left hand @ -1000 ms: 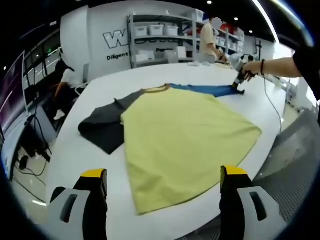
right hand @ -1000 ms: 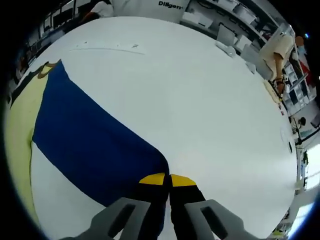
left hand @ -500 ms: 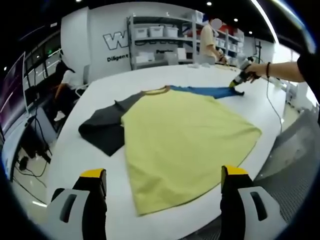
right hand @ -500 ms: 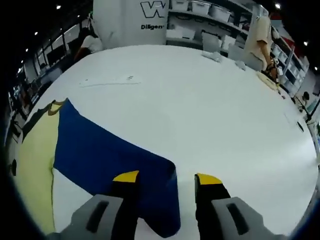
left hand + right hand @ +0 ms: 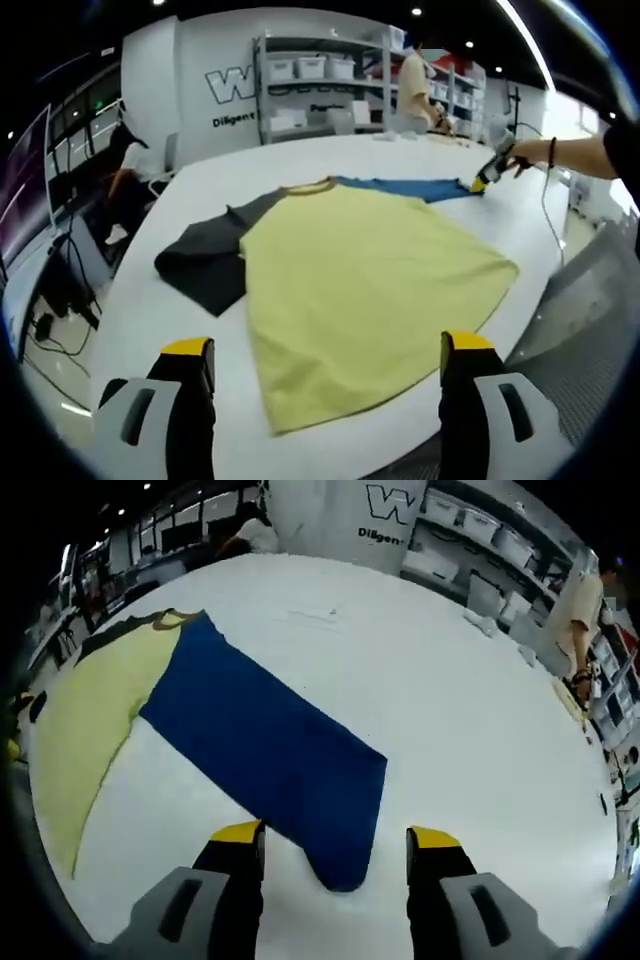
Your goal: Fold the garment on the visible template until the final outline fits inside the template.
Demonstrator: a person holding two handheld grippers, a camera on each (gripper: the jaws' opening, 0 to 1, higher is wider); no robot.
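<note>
Both tools spread wide, pinching nothing: left tool (image 5: 325, 370) at 6 o'clock below yellow shirt (image 5: 365, 275); right tool (image 5: 335, 852) above blue sleeve (image 5: 275, 750). Risk: regrasping one layer, dragging shirt askew across table (image 5: 470, 710).

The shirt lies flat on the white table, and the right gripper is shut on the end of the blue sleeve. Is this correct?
Not quite. In the right gripper view the right gripper is open, its jaws standing apart on either side of the blue sleeve end, not clamping it. The shirt does lie flat on the white table.
</note>
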